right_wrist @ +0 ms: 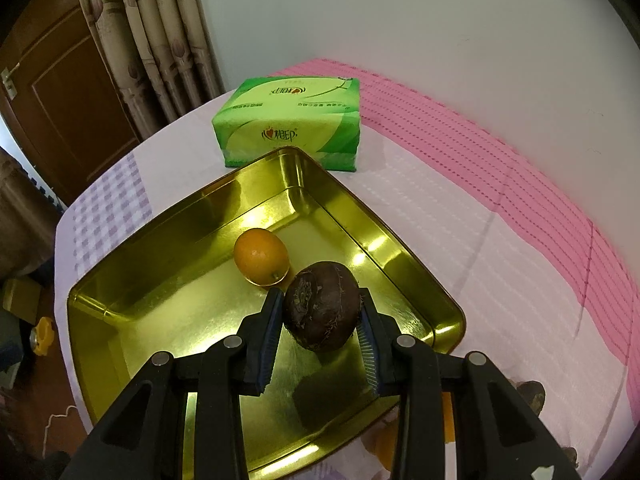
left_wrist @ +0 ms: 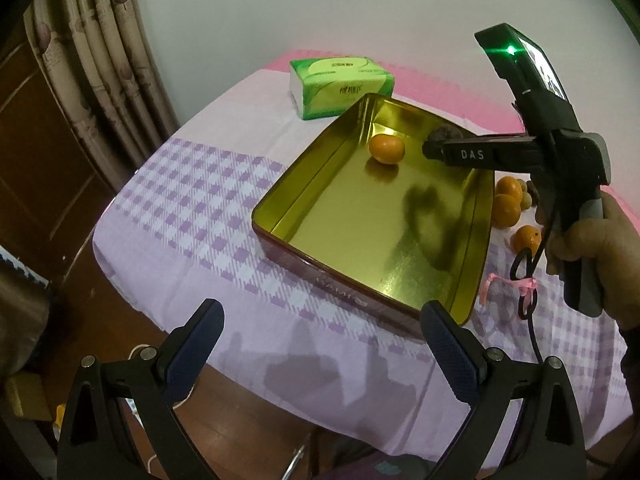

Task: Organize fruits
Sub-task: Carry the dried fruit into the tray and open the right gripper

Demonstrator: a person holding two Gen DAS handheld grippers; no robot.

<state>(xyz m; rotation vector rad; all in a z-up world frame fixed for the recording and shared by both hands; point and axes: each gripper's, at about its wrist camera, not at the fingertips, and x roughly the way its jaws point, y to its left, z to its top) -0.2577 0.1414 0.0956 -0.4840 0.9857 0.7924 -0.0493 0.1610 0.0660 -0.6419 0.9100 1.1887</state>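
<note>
A dark brown round fruit (right_wrist: 322, 306) is clamped between the blue pads (right_wrist: 267, 338) of the right gripper (right_wrist: 320, 316), and it is held above the gold floor of the open tin tray (right_wrist: 120, 312). Just ahead of the fingertips and slightly to their left, an orange (right_wrist: 261, 256) is seen lying on the tray floor, close to the held fruit. Further ahead, beyond the far corner of the tray, a green tissue pack (right_wrist: 288, 120) is set on the checked tablecloth (right_wrist: 460, 220).

The left gripper (left_wrist: 320, 332) is held with its jaws spread wide and nothing between them, short of the near wall of the tray (left_wrist: 340, 296). To its forward right, past the tray's right wall, several more oranges (left_wrist: 507, 208) are gathered on the cloth, partly hidden behind the right gripper (left_wrist: 434, 148) and the hand (left_wrist: 592, 248) holding it.
</note>
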